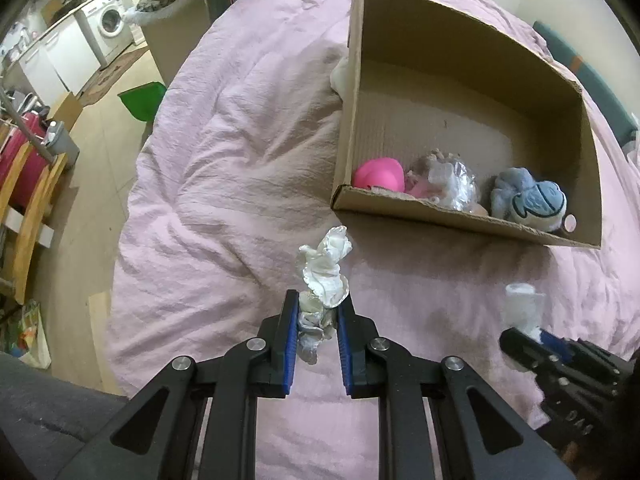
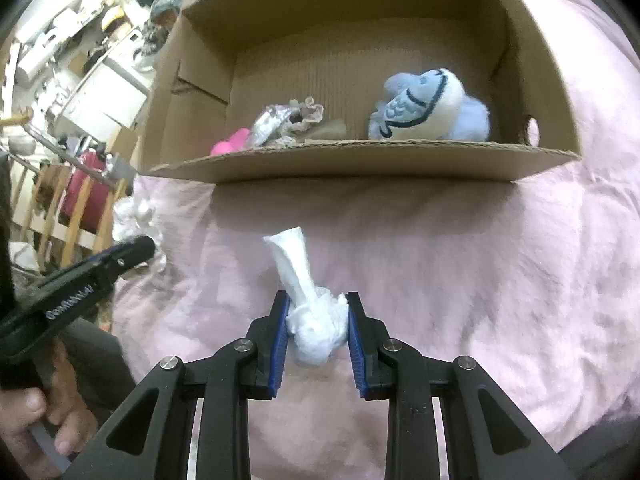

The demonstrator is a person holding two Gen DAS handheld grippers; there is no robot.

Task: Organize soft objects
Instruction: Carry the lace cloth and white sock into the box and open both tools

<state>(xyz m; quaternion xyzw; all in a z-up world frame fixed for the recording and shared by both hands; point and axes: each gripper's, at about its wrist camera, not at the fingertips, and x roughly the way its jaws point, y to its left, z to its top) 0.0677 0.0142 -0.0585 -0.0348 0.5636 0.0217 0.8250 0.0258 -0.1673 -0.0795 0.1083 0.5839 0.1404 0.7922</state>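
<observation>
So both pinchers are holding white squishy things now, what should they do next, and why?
Probably carry the right gripper forward over the cardboard box's near wall and let go. Its pads are already squeezed on the white cloth bundle, the box sits just ahead on the pink blanket, and the bare floor between the blue plush and the lacy item has room. The left gripper, gripping its crinkly white piece, could follow.

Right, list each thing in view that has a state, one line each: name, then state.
Left gripper: shut on the crumpled white cloth.
Right gripper: shut on the white bundle.
Cardboard box: open-topped, on the pink bedding.
Blue plush toy: inside the box, lying loose.
Pink toy: inside the box, in a corner.
Silvery wrapped item: inside the box, between the two toys.
</observation>
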